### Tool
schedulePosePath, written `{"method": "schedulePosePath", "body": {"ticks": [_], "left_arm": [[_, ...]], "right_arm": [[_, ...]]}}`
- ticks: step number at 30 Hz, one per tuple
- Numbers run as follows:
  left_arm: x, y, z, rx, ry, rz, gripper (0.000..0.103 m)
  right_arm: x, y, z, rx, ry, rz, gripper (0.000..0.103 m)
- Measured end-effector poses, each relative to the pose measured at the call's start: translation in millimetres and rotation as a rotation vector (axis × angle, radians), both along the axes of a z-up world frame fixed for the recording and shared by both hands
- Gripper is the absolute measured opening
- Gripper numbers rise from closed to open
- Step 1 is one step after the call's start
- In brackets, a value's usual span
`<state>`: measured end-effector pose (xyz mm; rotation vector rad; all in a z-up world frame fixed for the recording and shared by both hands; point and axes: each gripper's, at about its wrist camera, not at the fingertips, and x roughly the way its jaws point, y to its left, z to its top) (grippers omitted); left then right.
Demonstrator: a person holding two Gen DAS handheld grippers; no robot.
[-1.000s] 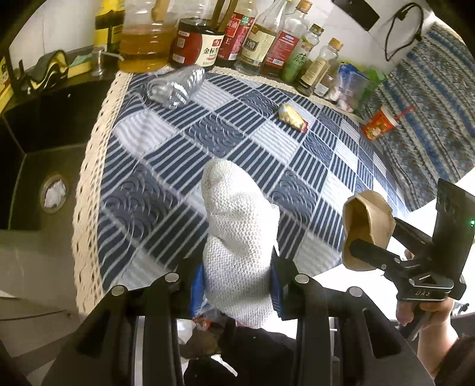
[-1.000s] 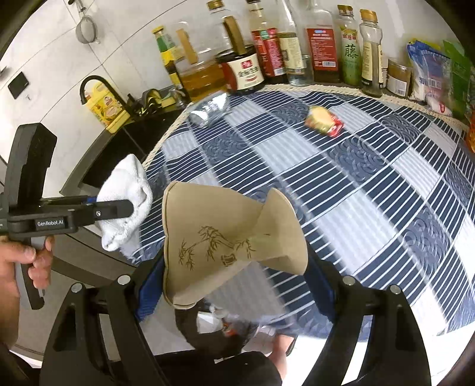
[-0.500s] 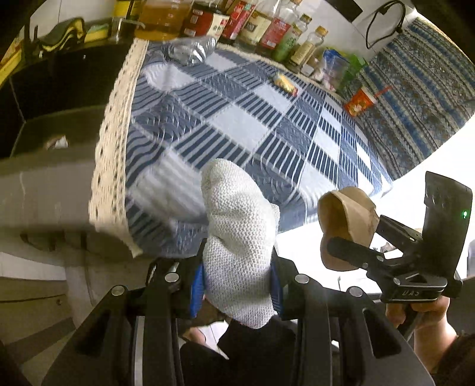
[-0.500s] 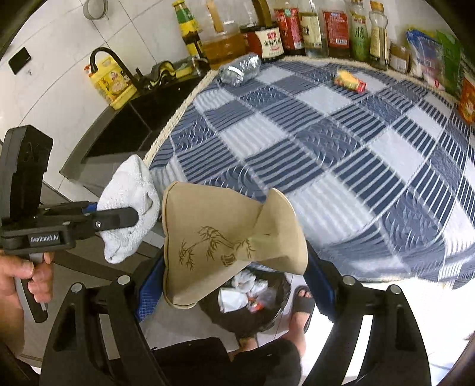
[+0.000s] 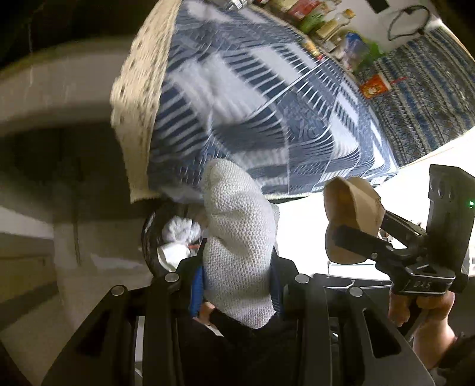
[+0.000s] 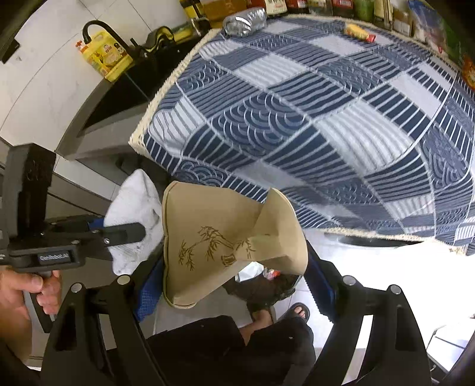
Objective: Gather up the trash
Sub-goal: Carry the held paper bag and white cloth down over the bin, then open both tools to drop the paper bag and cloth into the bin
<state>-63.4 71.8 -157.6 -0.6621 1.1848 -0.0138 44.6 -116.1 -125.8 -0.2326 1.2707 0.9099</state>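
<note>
Our left gripper [image 5: 237, 285] pinches a white knitted cloth [image 5: 237, 246], thick and soft. Our right gripper [image 6: 234, 267] clamps a crushed tan paper cup [image 6: 213, 243] with a bamboo drawing. Both hang past the fringed edge of the blue checked tablecloth [image 6: 297, 118], above the dark trash bin [image 5: 166, 240] on the floor. Only the left view shows white waste inside; the right view shows a crushed bottle [image 6: 243, 20] and yellow wrapper [image 6: 359, 31] on the cloth.
</note>
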Motion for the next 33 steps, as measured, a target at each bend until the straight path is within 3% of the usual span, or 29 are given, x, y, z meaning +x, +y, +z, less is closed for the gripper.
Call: {"method": "schedulePosePath", "body": {"ticks": [9,17,19,21,25,33], "left_arm": [[-5.2,-6.9,-50.4,-0.065,0.109,-0.003,0.034],[-1.2,-2.6,-78.5,-0.085,0.171,0.014,0.034],[1.0,-0.9,-77.6,-0.087,0.173,0.023,0.04],[4.5,1.5,-77.9,-0.099,0.174,0.036,0.053],[11.7,5.7,-79.3,-0.086,0.175,0.032,0.07],[12.3,12.8,-71.7,-0.078,0.168,0.05,0.071]], "right_arm": [[-2.8,-3.3,-35.3,-0.032,0.115,-0.031,0.082],[-0.9,-5.3,-50.7,-0.02,0.17,-0.061,0.085],[0.8,-4.5,-51.2,-0.015,0.18,-0.069,0.09],[2.1,-2.5,-47.3,0.004,0.164,-0.065,0.091],[10.1,-3.4,-44.1,0.038,0.173,-0.105,0.098],[20.6,-11.1,-44.0,0.058,0.204,-0.158,0.098]]}}
